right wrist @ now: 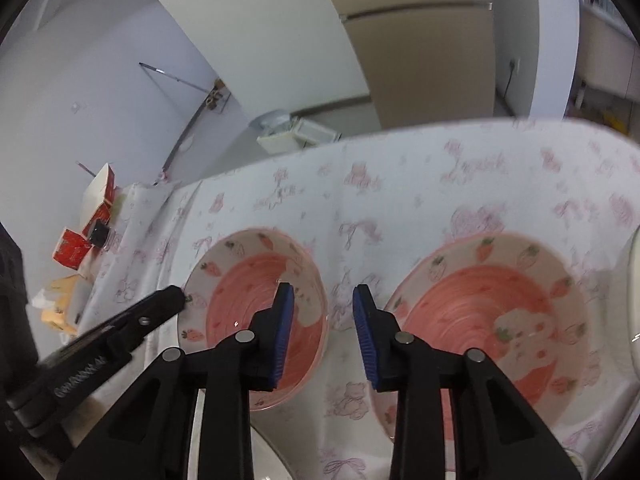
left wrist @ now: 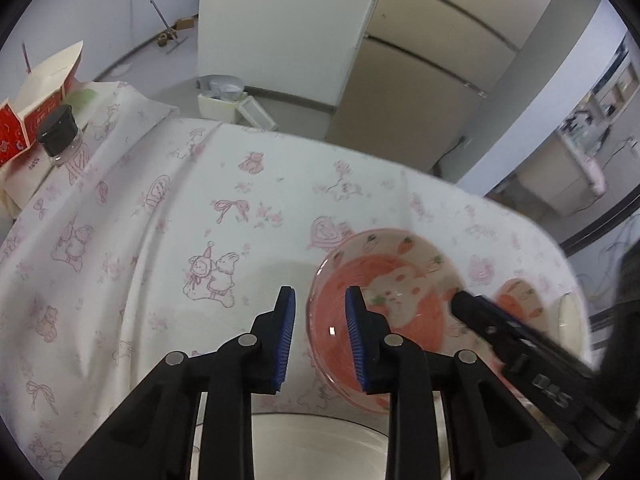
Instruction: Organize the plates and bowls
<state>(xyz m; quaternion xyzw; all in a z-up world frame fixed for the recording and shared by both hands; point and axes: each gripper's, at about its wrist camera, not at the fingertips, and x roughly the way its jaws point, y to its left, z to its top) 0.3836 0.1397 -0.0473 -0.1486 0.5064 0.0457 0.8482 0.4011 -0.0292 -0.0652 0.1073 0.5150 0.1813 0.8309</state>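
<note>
A pink bowl with strawberry prints [left wrist: 400, 280] rests on the pink-patterned tablecloth [left wrist: 160, 220]. My left gripper [left wrist: 319, 290] straddles the bowl's left rim, one blue pad inside and one outside, with a gap showing on both sides. My right gripper [right wrist: 323, 286] straddles the right rim of the same bowl [right wrist: 240, 280] in the same way, pads off the rim. A second, matching bowl [right wrist: 480, 300] sits just to its right and is also visible in the left wrist view [left wrist: 520, 300]. Both grippers point steeply down.
A white plate [left wrist: 320, 440] lies under my left gripper near the front edge. Another white dish [right wrist: 634, 300] sits at the far right. A black-lidded jar [left wrist: 58, 132] and a red-and-white carton [left wrist: 44, 92] stand at the table's left end. A bin [left wrist: 224, 100] is on the floor beyond.
</note>
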